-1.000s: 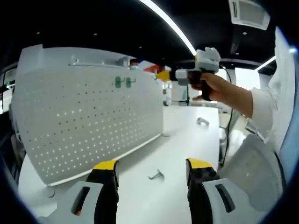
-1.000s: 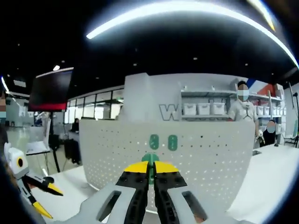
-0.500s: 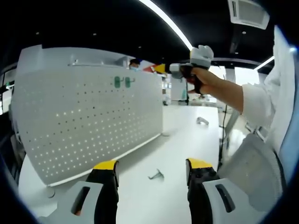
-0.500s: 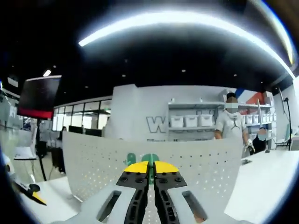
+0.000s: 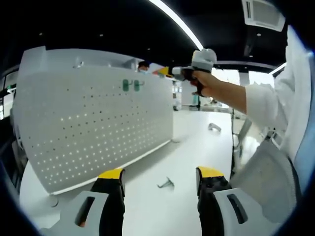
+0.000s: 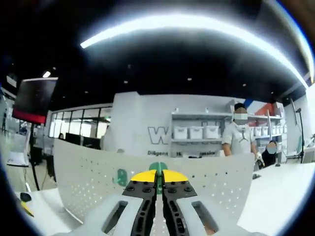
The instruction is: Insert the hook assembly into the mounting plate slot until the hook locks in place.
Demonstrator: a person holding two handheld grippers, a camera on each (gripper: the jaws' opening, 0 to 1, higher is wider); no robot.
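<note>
This is a large open-plan workshop or demo hall: a black ceiling with long light strips (image 6: 197, 24), a ceiling air vent (image 5: 261, 14), wall shelves of white bins (image 6: 196, 132), glass-walled offices (image 6: 81, 132), a hanging screen (image 6: 33, 98) and white tables (image 5: 197, 147).

right gripper (image 5: 170, 72): higher and nearer the pegboard's (image 5: 93, 123) top edge than before, now just beside the mounted green hooks (image 5: 131, 85) | jaws closed on green hook (image 6: 158, 167) | pegboard closer in right gripper view
</note>
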